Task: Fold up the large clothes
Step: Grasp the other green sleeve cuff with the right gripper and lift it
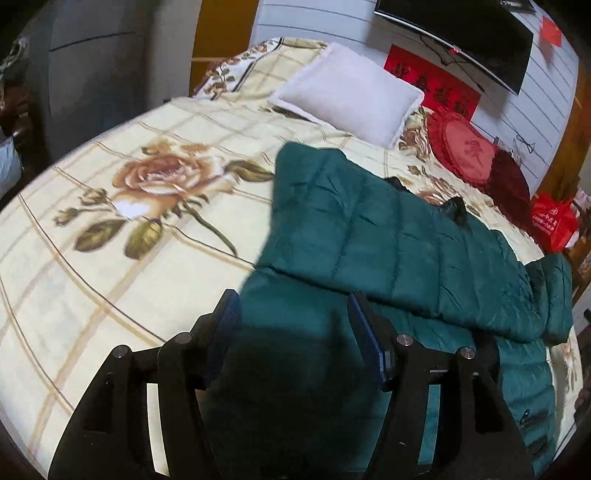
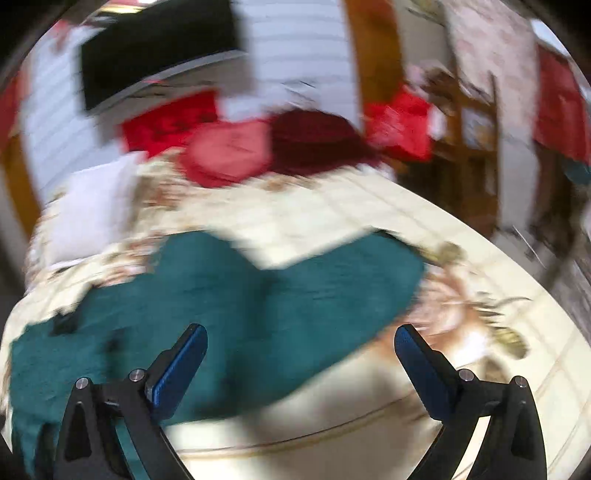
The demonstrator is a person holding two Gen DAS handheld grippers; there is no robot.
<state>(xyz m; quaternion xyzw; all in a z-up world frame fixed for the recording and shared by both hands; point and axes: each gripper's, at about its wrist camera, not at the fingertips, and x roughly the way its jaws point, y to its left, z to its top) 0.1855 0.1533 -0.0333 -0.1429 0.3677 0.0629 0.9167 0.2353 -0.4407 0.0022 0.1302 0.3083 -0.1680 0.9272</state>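
Surface: bed with cream floral blanket (image 1: 110,266), tan grid lines and a large rose print; it fills the near and middle ground of both views.

Task item: green quilted jacket (image 1: 388,236), lying on the blanket, one padded panel laid over the rest of the garment. In the left wrist view it runs from between the fingers out toward the right edge of the bed. The right wrist view is motion-blurred; there the jacket spreads across the lower left and centre.

Farther on the bed: white pillow (image 1: 351,92); beside it a red heart-shaped cushion (image 1: 469,155) and a dark red cushion (image 1: 513,177).

Beyond the bed: red bag (image 1: 554,225) at the bed's right edge, white panelled wall (image 1: 532,110), red banner (image 1: 432,85) against it, wall-mounted television (image 1: 461,33) above.

Left gripper (image 1: 293,317): fingers parted about halfway, a raised bulge of green jacket fabric sitting between the blue pads (image 1: 364,332); whether the pads press it cannot be told.

Right gripper (image 2: 301,350): fingers spread wide, holding nothing, over the jacket's near edge and the blanket.
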